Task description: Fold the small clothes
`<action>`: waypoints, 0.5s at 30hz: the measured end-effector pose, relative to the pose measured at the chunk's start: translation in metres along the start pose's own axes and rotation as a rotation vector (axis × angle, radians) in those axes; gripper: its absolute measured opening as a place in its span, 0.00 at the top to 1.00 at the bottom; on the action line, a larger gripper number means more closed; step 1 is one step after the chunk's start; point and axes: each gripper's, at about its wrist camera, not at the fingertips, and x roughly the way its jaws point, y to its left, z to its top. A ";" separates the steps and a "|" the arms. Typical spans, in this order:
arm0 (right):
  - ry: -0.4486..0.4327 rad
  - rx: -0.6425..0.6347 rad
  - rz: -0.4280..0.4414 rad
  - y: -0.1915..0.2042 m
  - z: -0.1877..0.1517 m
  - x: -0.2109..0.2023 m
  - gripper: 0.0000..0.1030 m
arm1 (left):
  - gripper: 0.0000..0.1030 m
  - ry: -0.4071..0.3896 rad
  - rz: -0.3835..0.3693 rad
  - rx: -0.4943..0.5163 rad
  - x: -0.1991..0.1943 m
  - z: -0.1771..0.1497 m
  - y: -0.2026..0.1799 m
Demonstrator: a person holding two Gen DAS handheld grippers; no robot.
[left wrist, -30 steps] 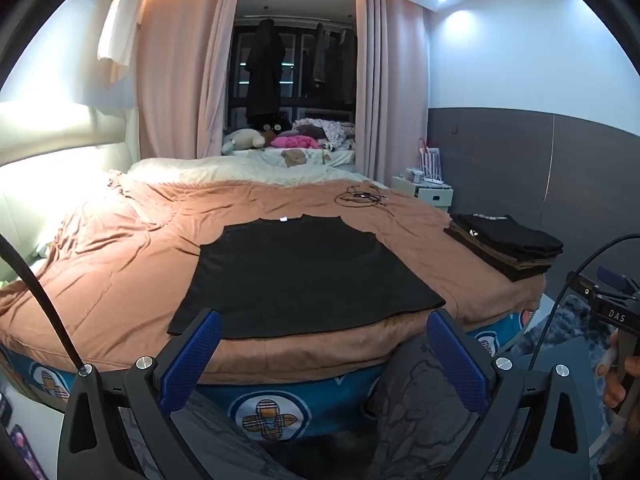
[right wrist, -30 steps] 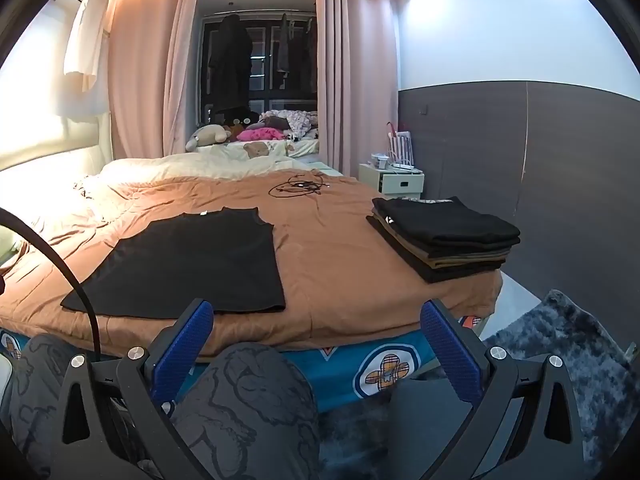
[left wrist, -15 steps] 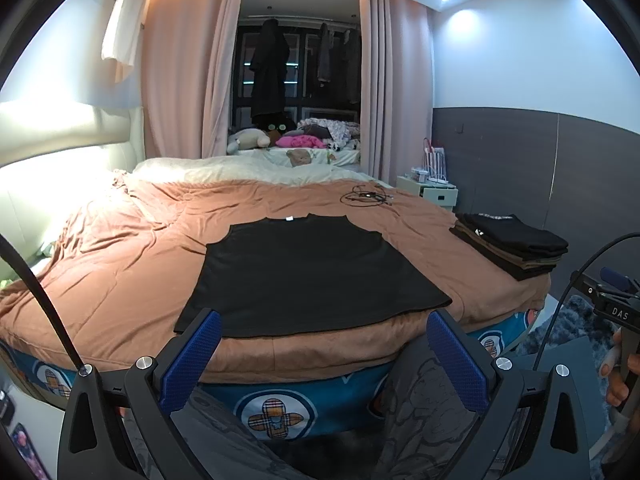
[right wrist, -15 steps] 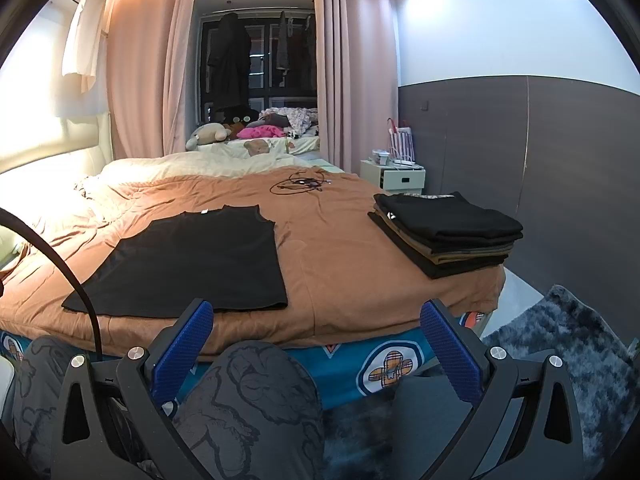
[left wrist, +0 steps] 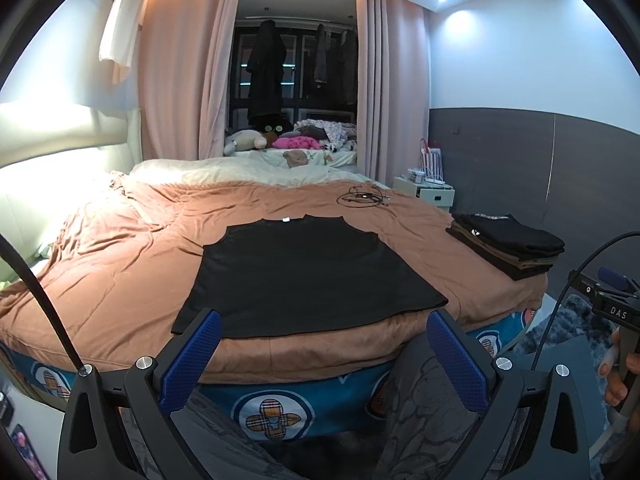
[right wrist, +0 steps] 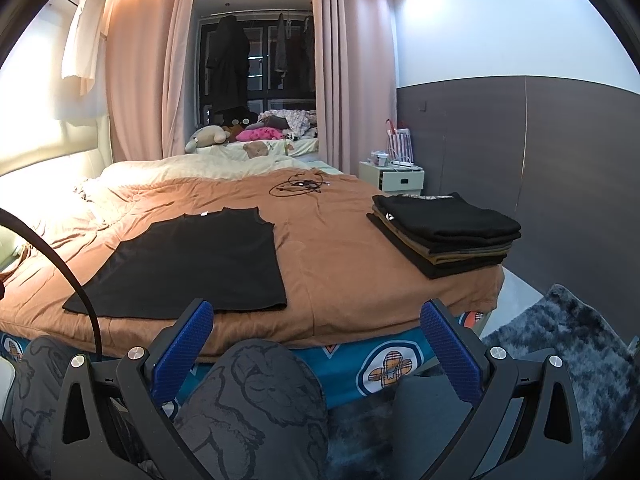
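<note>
A black sleeveless top (left wrist: 304, 272) (right wrist: 192, 264) lies flat on the brown bedspread (left wrist: 112, 264) (right wrist: 332, 248), neck toward the far side, hem near the front edge. My left gripper (left wrist: 320, 332) is open, held just short of the bed's front edge below the hem, touching nothing. My right gripper (right wrist: 316, 324) is also open and empty, off the front edge to the right of the top. A stack of folded dark clothes (left wrist: 508, 244) (right wrist: 444, 228) sits at the bed's right corner.
A tangle of black cable (left wrist: 362, 198) (right wrist: 298, 187) lies on the far part of the bedspread. A white nightstand (right wrist: 402, 178) stands by the dark wall panel. A person's patterned trouser knee (right wrist: 256, 392) is below the grippers; a grey shaggy rug (right wrist: 568, 344) covers the floor at right.
Both views have risen slightly and drawn a little nearer the bed; the clothes have not moved and both grippers stay open.
</note>
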 end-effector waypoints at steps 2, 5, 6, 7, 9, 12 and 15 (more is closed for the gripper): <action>0.000 0.002 0.000 0.000 0.000 0.000 0.00 | 0.00 0.002 0.000 -0.001 0.000 0.000 0.000; 0.001 0.004 0.000 -0.001 -0.001 0.000 0.00 | 0.00 0.002 -0.004 0.000 -0.002 0.000 0.000; 0.001 0.005 0.001 -0.002 0.000 0.000 0.00 | 0.00 0.001 -0.004 0.000 -0.003 0.000 -0.001; 0.001 0.005 0.001 -0.002 -0.001 0.000 0.00 | 0.00 -0.001 -0.005 0.001 -0.003 0.000 -0.001; 0.000 0.006 -0.001 -0.003 -0.001 -0.001 0.00 | 0.00 -0.004 -0.007 0.003 -0.005 0.000 0.000; -0.005 0.007 -0.001 -0.003 0.000 -0.003 0.00 | 0.00 -0.006 -0.011 0.002 -0.006 0.000 0.000; -0.010 0.005 -0.001 -0.003 -0.001 -0.004 0.00 | 0.00 -0.013 -0.015 0.001 -0.009 -0.001 -0.001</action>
